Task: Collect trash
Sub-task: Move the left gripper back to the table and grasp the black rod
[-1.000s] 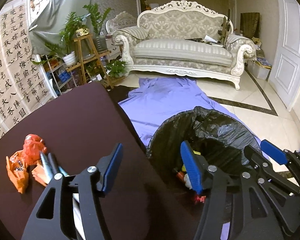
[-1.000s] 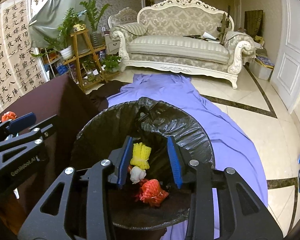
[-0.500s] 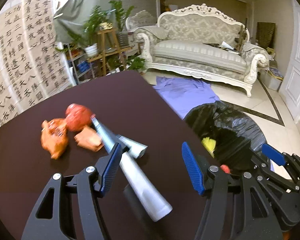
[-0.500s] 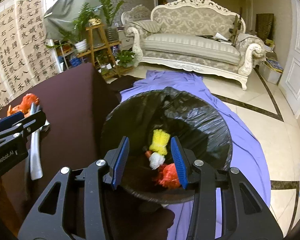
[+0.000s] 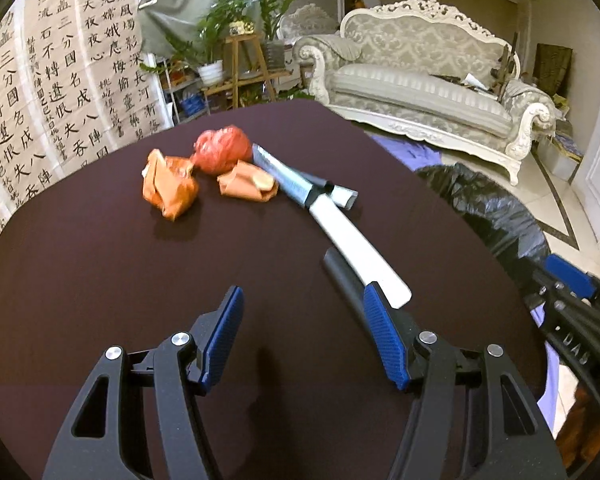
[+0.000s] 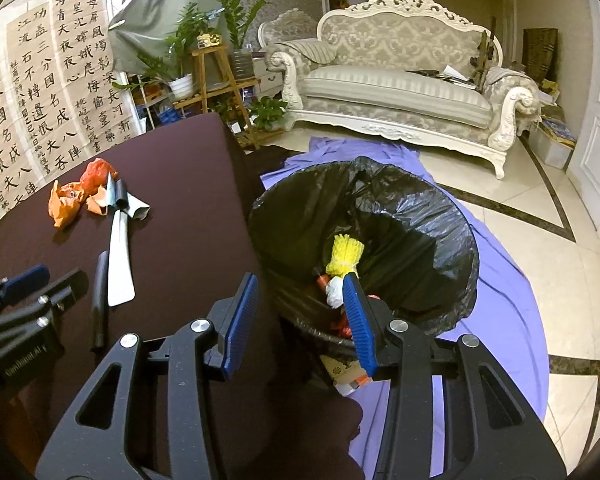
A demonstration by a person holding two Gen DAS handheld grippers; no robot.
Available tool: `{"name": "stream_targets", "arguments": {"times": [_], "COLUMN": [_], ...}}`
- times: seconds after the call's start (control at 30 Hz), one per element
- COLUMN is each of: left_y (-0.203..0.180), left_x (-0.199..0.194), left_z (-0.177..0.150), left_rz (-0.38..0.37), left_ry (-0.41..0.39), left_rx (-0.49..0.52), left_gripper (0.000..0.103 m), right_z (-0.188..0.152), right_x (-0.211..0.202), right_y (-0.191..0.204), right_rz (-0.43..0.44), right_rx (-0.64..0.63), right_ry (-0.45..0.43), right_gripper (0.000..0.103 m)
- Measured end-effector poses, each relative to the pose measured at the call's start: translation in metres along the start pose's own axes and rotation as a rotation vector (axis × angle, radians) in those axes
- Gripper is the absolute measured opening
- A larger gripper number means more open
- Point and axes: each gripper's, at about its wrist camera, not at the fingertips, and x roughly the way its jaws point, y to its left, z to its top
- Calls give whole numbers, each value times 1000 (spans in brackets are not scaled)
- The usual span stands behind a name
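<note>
Left gripper [image 5: 302,312]: jaws apart, nothing between them, over the bare dark table [image 5: 100,280]. Black stick [image 5: 342,276] and white tube [image 5: 348,232] lie just ahead of its right finger, not touching it as far as can be told. Farther ahead, well apart: orange wrapper [image 5: 170,188], red ball of netting [image 5: 222,150], smaller orange scrap [image 5: 246,186], grey torn packet [image 5: 342,196].

Right gripper [image 6: 300,300]: jaws apart, having just been opening, nothing between the pads; it hangs at the table edge beside the bin [image 6: 420,216]. In the black-bagged bin lie a yellow bundle [image 6: 344,256], a white scrap [image 6: 334,292] and red pieces. Purple sheet [image 6: 508,312] covers the floor beneath.
</note>
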Motion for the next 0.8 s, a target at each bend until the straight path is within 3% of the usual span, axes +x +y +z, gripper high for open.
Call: {"name": "stream_targets", "arguments": {"times": [0.5, 0.7, 0.77, 0.8], "left_y": [4, 10, 12, 13], "left_x": [15, 14, 13, 13], "left_z": [1, -3, -3, -3], "left_rz": [-33, -32, -32, -31], "left_ry": [65, 59, 54, 51], "left_rx": [-20, -7, -4, -2], "left_gripper": [62, 38, 23, 20], "right_z": [2, 3, 4, 5], "right_x": [2, 5, 6, 7], "right_y": [11, 20, 23, 26], "right_rz": [14, 26, 31, 34], "right_rx": [-19, -38, -42, -45], "right_ry": [6, 10, 12, 13], "right_gripper": [43, 43, 43, 43]}}
